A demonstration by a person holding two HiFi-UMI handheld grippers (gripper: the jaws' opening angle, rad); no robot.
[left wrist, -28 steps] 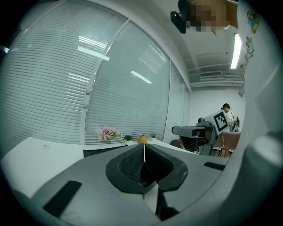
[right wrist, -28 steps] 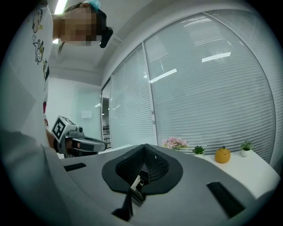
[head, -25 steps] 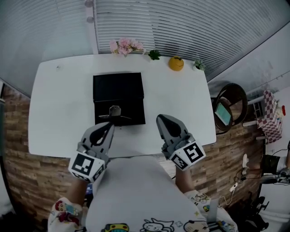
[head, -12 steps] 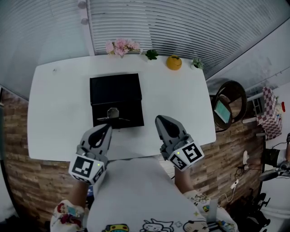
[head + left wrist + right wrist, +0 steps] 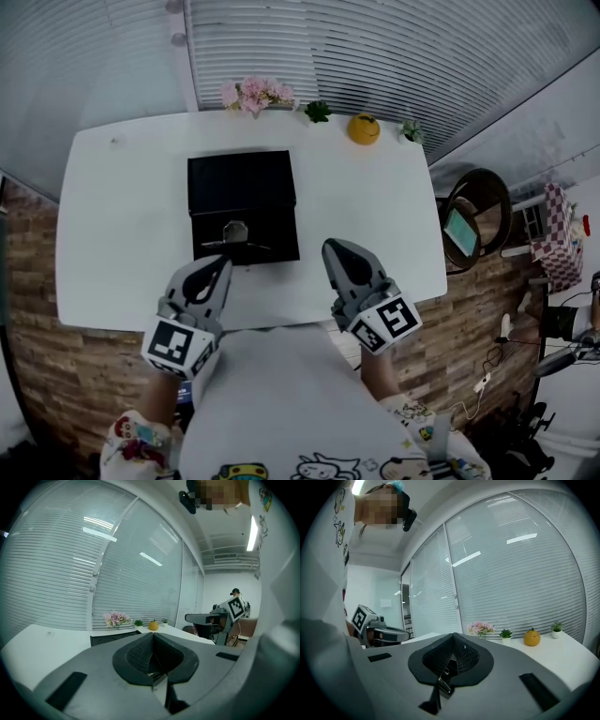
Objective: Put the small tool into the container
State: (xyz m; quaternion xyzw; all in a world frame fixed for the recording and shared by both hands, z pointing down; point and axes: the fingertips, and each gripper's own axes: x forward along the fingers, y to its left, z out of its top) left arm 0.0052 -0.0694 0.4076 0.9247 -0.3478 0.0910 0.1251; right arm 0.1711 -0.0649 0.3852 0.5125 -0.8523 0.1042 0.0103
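Note:
A black container (image 5: 242, 192) stands open on the white table (image 5: 122, 216). A small grey metal tool (image 5: 234, 231) lies on its near part. My left gripper (image 5: 223, 263) hovers just in front of the container, near the table's front edge. Its jaws are shut and empty, and they meet at the tip in the left gripper view (image 5: 152, 637). My right gripper (image 5: 332, 247) hangs right of the container over the table's front edge, shut with nothing in it (image 5: 453, 637). The tool itself is hidden in both gripper views.
Along the table's far edge stand pink flowers (image 5: 255, 94), a small green plant (image 5: 318, 112), an orange ornament (image 5: 364, 128) and another small plant (image 5: 409, 132). A round dark chair (image 5: 473, 220) stands off the table's right end. Window blinds run behind the table.
The head view has shifted slightly. Both grippers stay shut in about the same places, and the tool has not moved.

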